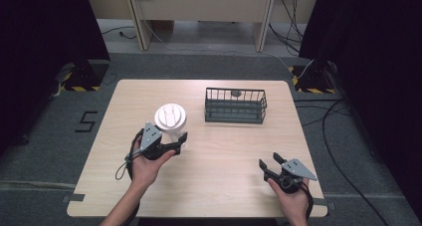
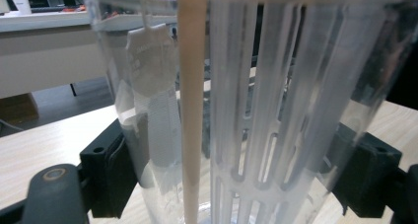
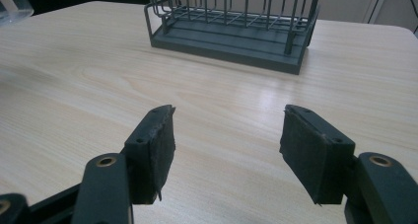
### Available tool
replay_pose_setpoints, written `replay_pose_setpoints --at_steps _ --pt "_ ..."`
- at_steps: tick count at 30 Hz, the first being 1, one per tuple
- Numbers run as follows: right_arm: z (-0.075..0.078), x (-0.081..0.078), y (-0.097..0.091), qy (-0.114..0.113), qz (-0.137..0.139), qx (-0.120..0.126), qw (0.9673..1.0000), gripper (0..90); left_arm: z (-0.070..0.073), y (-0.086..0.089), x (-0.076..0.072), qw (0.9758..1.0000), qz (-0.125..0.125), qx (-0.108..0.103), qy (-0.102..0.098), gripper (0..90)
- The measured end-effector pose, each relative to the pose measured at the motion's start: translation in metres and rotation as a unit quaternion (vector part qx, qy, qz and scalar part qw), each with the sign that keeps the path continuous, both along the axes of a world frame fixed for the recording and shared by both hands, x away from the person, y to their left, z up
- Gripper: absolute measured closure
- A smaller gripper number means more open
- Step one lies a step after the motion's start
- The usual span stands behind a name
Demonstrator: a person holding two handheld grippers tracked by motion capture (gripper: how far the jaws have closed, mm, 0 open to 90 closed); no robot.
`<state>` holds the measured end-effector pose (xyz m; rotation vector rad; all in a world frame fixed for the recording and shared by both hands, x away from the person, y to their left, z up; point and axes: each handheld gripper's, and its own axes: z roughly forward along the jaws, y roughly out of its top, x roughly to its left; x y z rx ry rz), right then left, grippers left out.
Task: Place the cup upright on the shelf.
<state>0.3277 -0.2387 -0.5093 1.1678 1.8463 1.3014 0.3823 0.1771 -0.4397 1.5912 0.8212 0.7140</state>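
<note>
- gripping a clear plastic container [image 1: 171,124] low on its sides, the left gripper [image 1: 178,145] has a jaw pressed against each wall; the container stands upright with a white lid on top.
- the right gripper [image 1: 268,165] rests at about 4 o'clock on the wooden table [image 1: 224,156], jaws spread wide with nothing between them.
- a dark wire basket [image 1: 235,105] sits at about 1 o'clock, well apart from both grippers.
- the container stands at about 10 o'clock, left of the basket.

I am in a lab-like recording room: black curtains [image 1: 45,22] flank my pale wooden table [image 1: 224,151], hazard-striped stand bases [image 1: 82,81] and loose black cables [image 1: 338,136] cross grey carpet.
</note>
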Motion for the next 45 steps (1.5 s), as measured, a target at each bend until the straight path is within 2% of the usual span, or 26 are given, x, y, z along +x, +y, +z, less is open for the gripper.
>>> replay_pose_setpoints --at_steps 19,29,33,45 --pt "0.000 -0.002 -0.006 0.000 -0.010 0.001 0.9999 38.1 0.010 -0.046 0.030 0.9990 -0.039 0.022 0.001 17.1" --pt "0.000 -0.002 -0.006 0.001 -0.010 0.001 1.0000 38.2 0.020 -0.062 0.045 0.9984 -0.047 0.029 -0.006 17.1" --pt "0.000 -0.002 -0.005 0.002 -0.009 0.002 1.0000 38.3 0.023 -0.066 0.050 0.9985 -0.048 0.027 -0.008 17.1" --pt "0.000 -0.003 -0.006 0.002 -0.007 0.003 1.0000 38.3 0.037 -0.088 0.078 0.9984 -0.050 0.022 -0.015 17.1"
